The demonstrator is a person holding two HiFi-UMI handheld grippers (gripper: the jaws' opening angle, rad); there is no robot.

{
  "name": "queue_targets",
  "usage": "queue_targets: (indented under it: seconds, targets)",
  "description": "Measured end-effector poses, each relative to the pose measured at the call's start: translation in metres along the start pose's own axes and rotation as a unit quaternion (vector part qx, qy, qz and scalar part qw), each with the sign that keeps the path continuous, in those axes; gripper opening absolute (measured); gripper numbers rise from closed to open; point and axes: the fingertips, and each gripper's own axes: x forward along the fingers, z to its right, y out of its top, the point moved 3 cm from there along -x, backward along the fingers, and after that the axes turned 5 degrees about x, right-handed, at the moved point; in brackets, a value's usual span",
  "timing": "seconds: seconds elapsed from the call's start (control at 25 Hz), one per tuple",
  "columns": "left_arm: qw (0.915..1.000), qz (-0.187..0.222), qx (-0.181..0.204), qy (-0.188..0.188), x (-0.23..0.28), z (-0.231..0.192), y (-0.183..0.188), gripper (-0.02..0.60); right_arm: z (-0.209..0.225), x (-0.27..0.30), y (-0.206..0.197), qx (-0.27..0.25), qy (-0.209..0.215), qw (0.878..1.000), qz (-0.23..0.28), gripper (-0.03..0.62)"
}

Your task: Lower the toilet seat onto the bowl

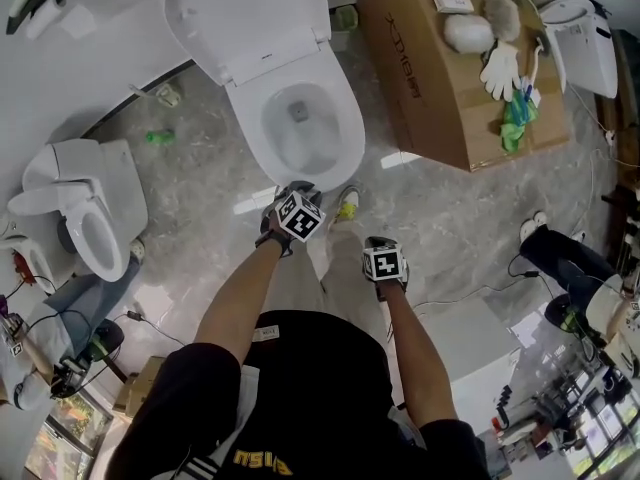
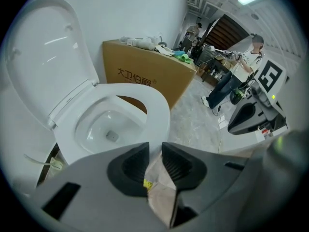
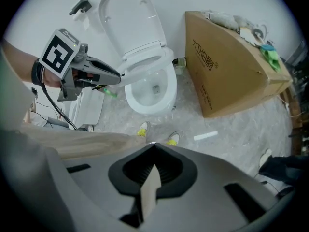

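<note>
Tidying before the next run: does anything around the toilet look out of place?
A green scrap lies loose on the floor left of the toilet, and a white strip lies beside the box. Both look like litter.

The left claw point(image 1: 300, 190) hangs just beside the toilet bowl point(image 1: 347, 128).

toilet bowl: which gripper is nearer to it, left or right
Left. The left gripper is right at the front rim of the toilet bowl; contact is unclear. The right gripper hangs farther back over the floor, clear of the bowl.
</note>
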Motion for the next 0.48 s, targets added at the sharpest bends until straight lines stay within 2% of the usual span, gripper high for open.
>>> queue_targets:
  seconds: [0.48]
  targets:
    - [0.9994,-0.017,-0.027,-0.011,0.017,0.005,-0.013,0.074,-0.007,0.012,-0.01,-0.006,0.011,1.0,-0.01,-0.008]
